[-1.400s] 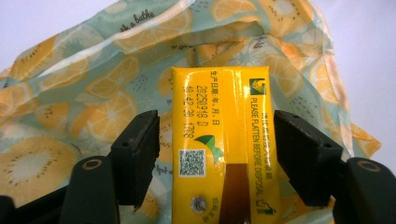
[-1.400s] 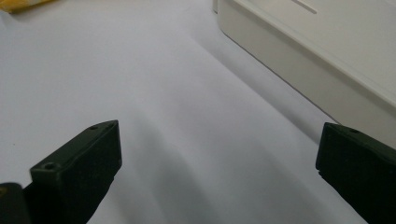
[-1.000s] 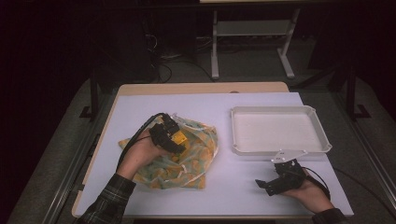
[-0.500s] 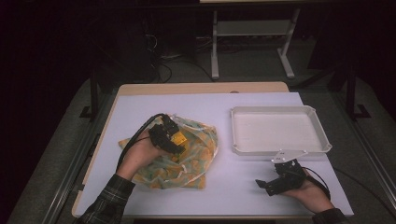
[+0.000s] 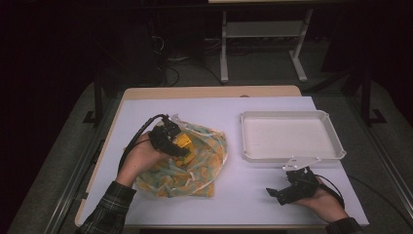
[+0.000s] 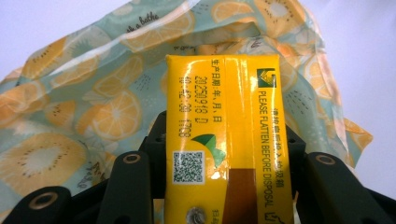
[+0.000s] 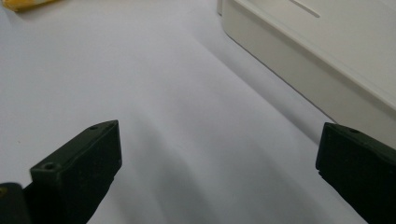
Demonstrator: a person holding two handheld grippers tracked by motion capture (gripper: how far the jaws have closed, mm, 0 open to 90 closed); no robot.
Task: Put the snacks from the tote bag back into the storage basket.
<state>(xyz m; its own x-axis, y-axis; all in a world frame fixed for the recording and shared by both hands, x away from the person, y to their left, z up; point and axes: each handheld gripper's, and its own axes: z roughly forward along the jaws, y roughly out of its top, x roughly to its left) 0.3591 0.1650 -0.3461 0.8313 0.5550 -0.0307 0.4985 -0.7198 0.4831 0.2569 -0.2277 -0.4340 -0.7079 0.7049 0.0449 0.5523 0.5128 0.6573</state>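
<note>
Nothing shifted since a second ago: left hand-held gripper (image 5: 181,147) pinching a yellow rectangular drink carton (image 6: 229,140) above the crumpled fruit-print translucent bag (image 5: 195,163), right hand-held gripper (image 5: 278,194) spread wide on the white worktop (image 5: 253,185), just beside the shallow white plastic tray (image 5: 292,135).

The tray (image 5: 292,135) sits on the table (image 5: 214,92). Left of the tray lies the bag (image 5: 204,156). The carton (image 5: 182,144) is over the bag. Near the tray's front edge rests the right gripper (image 5: 280,192).
</note>
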